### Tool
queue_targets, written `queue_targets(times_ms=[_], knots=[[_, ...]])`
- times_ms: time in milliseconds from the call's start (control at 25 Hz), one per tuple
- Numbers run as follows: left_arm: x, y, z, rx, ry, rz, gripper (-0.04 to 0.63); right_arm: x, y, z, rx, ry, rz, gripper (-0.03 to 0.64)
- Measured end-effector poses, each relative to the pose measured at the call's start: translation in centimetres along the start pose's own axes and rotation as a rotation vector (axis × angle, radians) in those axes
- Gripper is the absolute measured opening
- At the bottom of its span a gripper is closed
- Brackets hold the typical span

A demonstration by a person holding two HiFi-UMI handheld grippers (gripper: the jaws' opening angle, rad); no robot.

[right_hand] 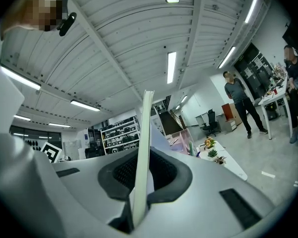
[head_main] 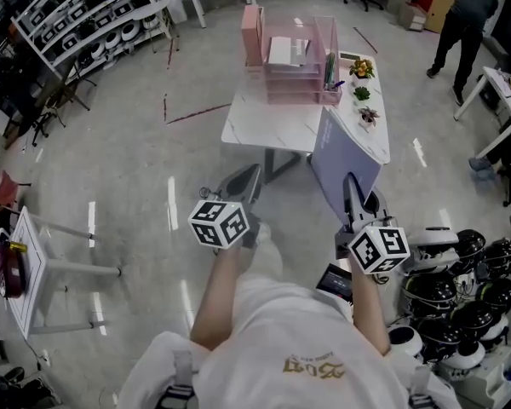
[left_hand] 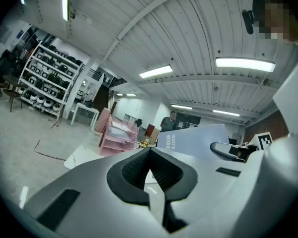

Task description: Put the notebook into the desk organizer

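Your right gripper (head_main: 352,186) has its jaws nearly together, clamped on the lower edge of the notebook (head_main: 341,156). The notebook stands upright and tilted over the table's (head_main: 264,122) near right corner, well apart from the desk organizer (head_main: 294,66). The pink organizer sits at the far edge of the table, with papers in its trays.

Your left gripper (head_main: 249,177) hangs off the near left corner. Its jaws are together with nothing between them.

Writing:
- The left gripper view reads "OOD LUCK" sideways on the notebook (left_hand: 198,140) cover. The first letter is cut off by the left gripper (left_hand: 150,155) body.
- There is gold print on the back of your shirt (head_main: 313,367) in the head view, not readable.
- The marker cubes (head_main: 219,222) carry black-and-white square patterns only.

Per view:
- The right gripper view shows the notebook (right_hand: 146,128) edge-on, a thin pale strip running up out of the right gripper (right_hand: 148,155) pads. No cover text shows there.
- That view also catches small potted plants (right_hand: 212,152) along the table's right edge. The head view has them too; the left gripper view barely shows them.
- The left gripper view shows the organizer (left_hand: 116,135) from the side, beyond the jaws.
- A bystander (head_main: 468,15) stands past the table's far right corner.
- Only the head view gives the whole tabletop layout.
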State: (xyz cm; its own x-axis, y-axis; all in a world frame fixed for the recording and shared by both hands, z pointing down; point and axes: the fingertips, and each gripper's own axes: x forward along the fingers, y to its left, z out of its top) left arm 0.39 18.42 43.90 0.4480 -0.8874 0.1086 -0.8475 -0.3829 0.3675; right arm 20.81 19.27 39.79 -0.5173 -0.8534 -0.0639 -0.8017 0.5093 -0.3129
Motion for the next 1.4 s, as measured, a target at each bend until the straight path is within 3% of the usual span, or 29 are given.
queue_targets(times_ms=[320, 760, 1080, 1400], knots=[[8.4, 6.0, 4.2, -0.007, -0.013, -0.051, 0.014, 9.8, -0.9, 1.9, -0.009, -0.043, 0.029, 0.041], [19.9, 14.6, 12.3, 0.019, 0.005, -0.150, 0.014, 24.1, -2.6, 5.9, -0.043, -0.115, -0.028, 0.041], [25.3, 18.7, 14.8, 0.011, 0.025, -0.216, 0.014, 29.9, -2.9, 8.0, -0.062, -0.174, -0.058, 0.041], [28.3, 19.6, 15.4, 0.016, 0.050, -0.297, 0.014, 32.4, -2.7, 8.4, -0.101, -0.205, -0.091, 0.041]])
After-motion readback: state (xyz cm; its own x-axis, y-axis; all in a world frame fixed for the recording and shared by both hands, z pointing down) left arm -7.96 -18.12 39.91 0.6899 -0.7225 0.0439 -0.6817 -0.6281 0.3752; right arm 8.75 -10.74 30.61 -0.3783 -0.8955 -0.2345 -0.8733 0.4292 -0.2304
